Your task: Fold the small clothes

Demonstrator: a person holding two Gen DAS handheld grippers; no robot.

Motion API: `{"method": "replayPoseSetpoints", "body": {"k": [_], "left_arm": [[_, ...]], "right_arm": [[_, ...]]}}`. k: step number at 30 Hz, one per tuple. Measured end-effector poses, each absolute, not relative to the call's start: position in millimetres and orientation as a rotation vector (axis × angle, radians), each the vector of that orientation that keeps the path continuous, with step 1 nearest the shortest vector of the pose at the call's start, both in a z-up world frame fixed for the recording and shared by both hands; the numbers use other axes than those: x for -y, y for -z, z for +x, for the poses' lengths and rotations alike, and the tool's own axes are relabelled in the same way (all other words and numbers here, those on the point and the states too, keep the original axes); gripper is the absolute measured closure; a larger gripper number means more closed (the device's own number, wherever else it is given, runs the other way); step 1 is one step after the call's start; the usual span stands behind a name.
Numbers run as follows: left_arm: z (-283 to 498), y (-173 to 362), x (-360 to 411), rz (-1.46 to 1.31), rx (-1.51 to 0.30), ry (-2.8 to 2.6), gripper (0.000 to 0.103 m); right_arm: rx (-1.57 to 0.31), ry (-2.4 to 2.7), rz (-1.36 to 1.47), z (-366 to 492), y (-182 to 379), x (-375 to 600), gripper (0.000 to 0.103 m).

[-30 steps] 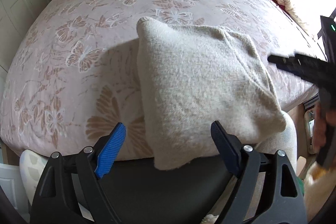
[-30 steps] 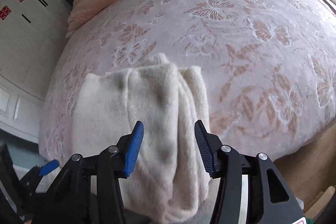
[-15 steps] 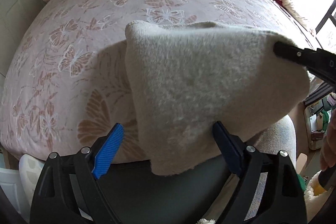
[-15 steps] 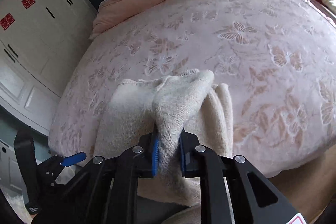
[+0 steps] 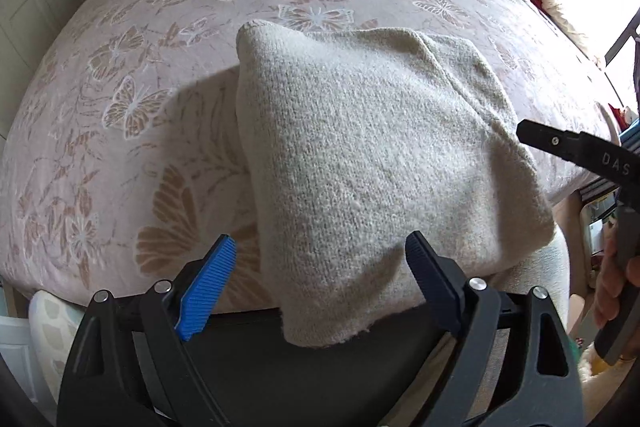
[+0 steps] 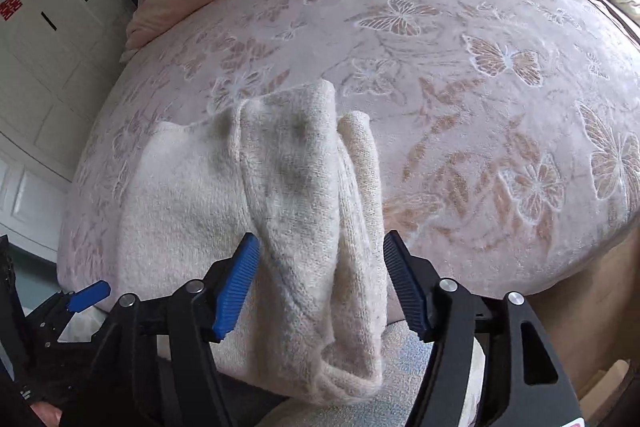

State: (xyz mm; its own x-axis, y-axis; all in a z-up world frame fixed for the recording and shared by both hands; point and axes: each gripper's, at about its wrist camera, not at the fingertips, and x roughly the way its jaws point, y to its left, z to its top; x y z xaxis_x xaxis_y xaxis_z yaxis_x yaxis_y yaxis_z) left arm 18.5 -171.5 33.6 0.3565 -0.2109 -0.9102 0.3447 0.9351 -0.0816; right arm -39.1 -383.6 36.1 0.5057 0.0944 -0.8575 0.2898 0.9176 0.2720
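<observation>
Garment: a cream knitted sweater (image 5: 380, 163), folded into a thick pad, lies at the near edge of the bed (image 5: 120, 107), one corner hanging over the side; that keeps it within easy reach.
Right gripper (image 6: 320, 283): its fingers (image 6: 236, 283) are spreading apart on either side of the bunched fold, pads clear of the wool, apparently letting the layer settle.
Left gripper (image 5: 320, 287): fingers wide apart, hovering over the overhanging corner, gripping nothing.
Step, as I judge it: the fold looks nearly finished.
</observation>
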Motion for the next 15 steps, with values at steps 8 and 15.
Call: {"method": "replayPoseSetpoints", "body": {"k": [8, 15], "left_arm": [[77, -6, 130, -0.318, -1.283, 0.361, 0.013], [111, 32, 127, -0.472, -1.343, 0.366, 0.006]], "right_arm": [[-1.114, 0.064, 0.588, -28, 14, 392, 0.025], [-1.114, 0.003, 0.71, -14, 37, 402, 0.005]]}}
